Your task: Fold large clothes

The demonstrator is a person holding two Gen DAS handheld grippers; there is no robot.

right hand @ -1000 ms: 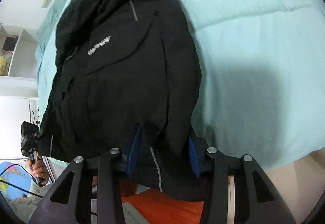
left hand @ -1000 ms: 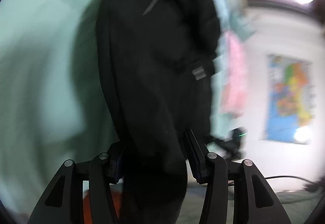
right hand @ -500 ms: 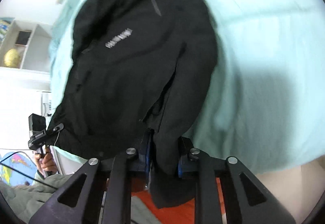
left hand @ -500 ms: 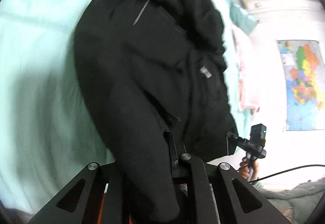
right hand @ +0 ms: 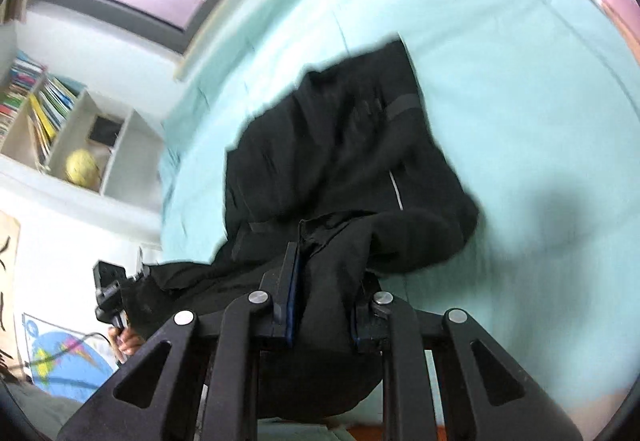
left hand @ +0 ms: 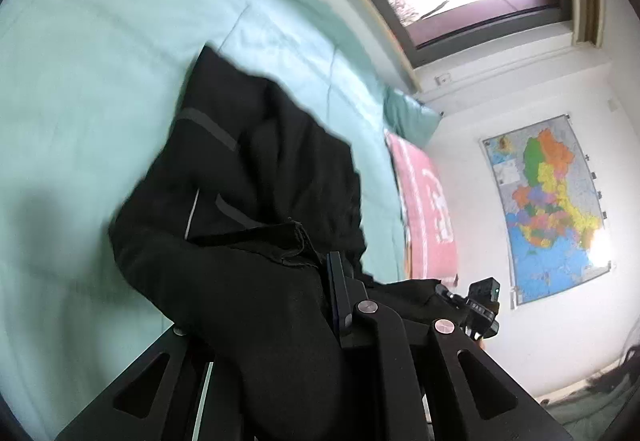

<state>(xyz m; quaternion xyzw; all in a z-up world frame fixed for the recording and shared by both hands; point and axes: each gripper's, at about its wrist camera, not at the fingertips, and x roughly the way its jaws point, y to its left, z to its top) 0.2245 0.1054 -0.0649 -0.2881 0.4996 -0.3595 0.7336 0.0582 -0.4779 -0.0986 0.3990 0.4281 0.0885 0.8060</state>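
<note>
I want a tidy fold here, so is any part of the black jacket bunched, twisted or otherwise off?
Yes. The black jacket is rumpled rather than flat on the mint bedspread. Its near hem is gathered in thick folds inside the right gripper, and a lump of fabric drapes over the left gripper, hiding one finger. No tear or spill shows.
</note>
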